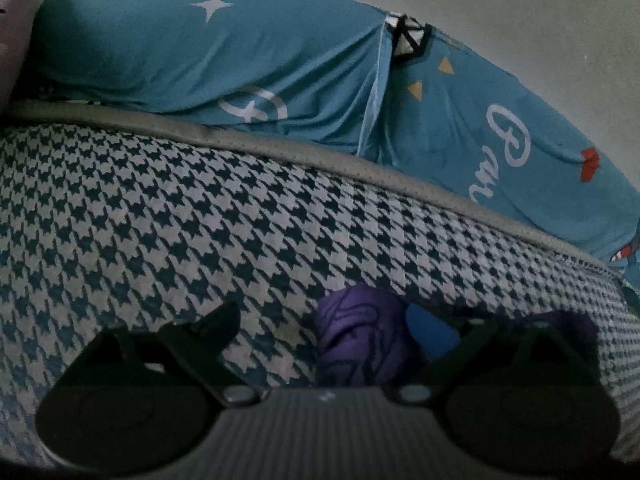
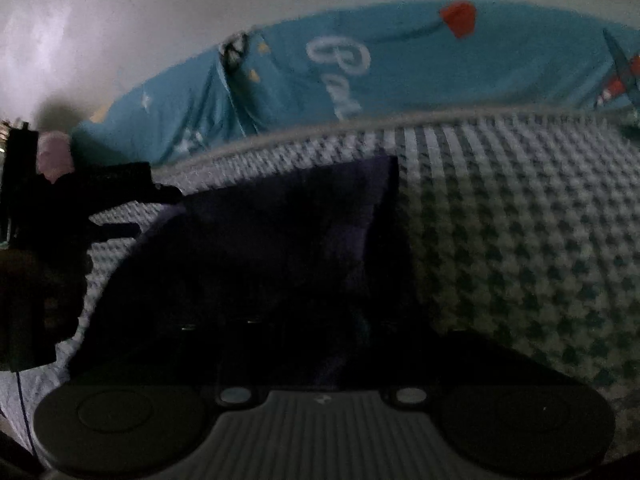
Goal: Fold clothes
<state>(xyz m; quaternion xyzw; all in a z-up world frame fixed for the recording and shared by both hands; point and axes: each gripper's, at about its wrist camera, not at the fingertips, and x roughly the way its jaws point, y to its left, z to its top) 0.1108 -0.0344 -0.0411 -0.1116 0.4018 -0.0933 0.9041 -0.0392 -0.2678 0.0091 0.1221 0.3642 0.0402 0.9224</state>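
A dark purple garment [image 2: 256,264] lies on the houndstooth bedspread [image 1: 168,216], filling the centre and lower left of the right wrist view. In the left wrist view only a bunched purple fold of it shows, low and right of centre. Behind the bedspread, across the top of both views, runs a blue printed sheet [image 1: 200,60] with white stars and lettering against a pale wall [image 2: 140,20].

The left gripper [image 1: 352,320] has its fingers spread wide, one over bare houndstooth at lower left and the other at lower right beside the purple fold. Nothing is pinched between them. It also shows as a dark shape at the left edge of the right wrist view.

The right gripper [image 2: 320,332] is buried in shadow under the garment. Its fingers seem narrow, but in this dim, blurred view I cannot tell whether they actually pinch the cloth.

To my eye this is the start of a fold: one hand at the near edge, the other coming in for a second hold. Next, the left fingers probably need to settle over the bunched fold and close on one clean layer, so both hands can lift the edge together without dragging the bedspread up.
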